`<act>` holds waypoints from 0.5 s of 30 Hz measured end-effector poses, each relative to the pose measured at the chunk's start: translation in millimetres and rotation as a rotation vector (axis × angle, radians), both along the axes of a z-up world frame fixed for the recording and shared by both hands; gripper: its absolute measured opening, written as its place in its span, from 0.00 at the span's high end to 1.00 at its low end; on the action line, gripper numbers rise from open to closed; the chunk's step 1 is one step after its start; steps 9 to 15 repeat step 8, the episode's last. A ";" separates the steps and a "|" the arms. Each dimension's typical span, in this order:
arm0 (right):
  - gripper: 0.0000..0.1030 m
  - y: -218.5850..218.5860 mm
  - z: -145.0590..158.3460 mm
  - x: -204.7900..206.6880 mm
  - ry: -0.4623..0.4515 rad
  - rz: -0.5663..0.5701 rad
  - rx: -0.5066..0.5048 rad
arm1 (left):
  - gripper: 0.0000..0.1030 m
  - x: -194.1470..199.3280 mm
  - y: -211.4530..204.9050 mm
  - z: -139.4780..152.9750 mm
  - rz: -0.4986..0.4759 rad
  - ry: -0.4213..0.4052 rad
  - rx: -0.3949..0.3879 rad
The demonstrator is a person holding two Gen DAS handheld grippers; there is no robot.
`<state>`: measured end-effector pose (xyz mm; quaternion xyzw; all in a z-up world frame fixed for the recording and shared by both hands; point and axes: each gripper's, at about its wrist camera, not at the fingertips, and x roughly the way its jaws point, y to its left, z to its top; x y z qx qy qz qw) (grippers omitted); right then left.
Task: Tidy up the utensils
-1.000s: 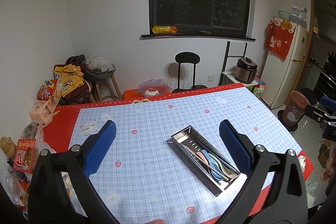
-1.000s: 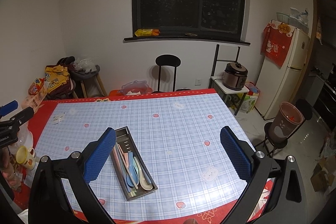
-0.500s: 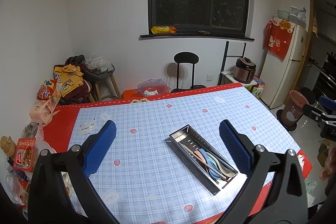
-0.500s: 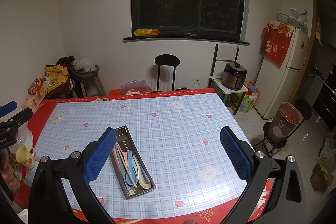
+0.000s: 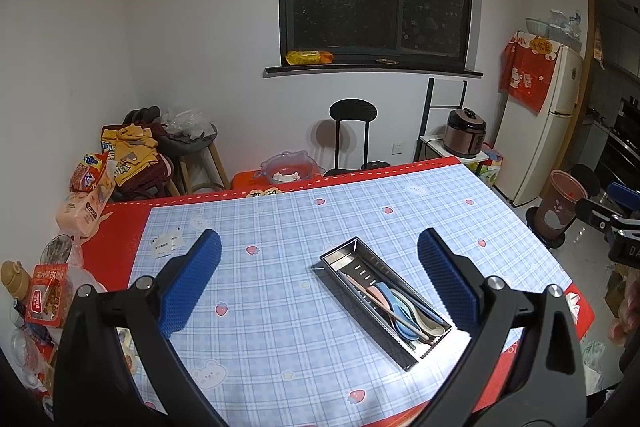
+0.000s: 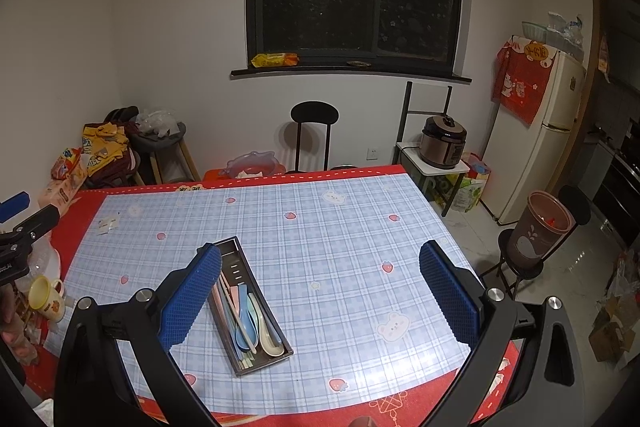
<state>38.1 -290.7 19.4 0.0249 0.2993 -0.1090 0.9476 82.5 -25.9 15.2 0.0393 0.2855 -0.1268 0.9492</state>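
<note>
Both grippers hover above the bench (image 5: pixel 280 227), holding nothing: the left gripper (image 5: pixel 319 281) has its blue fingers (image 5: pixel 192 283) spread wide apart, and the right gripper (image 6: pixel 320 291) matches it. Between them on the plaid cloth lies the steel utensil tray (image 6: pixel 230 247), with pastel spoons (image 6: pixel 256 323) and chopsticks (image 6: pixel 224 291) lying lengthwise inside it.

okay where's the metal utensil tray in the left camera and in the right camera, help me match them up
Left wrist view: the metal utensil tray lies right of centre on the table, by the right finger pad.
Right wrist view: the tray lies lower left of centre, beside the left finger pad.
Shared landmark: the black chair beyond the table's far edge, under the window.
</note>
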 end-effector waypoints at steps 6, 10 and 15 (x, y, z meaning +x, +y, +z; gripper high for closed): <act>0.06 -0.4 -0.3 -0.3 0.002 -0.002 0.000 | 0.06 -0.1 -1.2 -1.0 0.008 0.007 0.002; 0.06 -1.2 -1.0 -0.6 0.004 -0.003 0.003 | 0.06 -0.2 -1.2 -1.6 0.009 0.008 0.004; 0.06 -1.2 -1.0 -0.6 0.004 -0.003 0.003 | 0.06 -0.2 -1.2 -1.6 0.009 0.008 0.004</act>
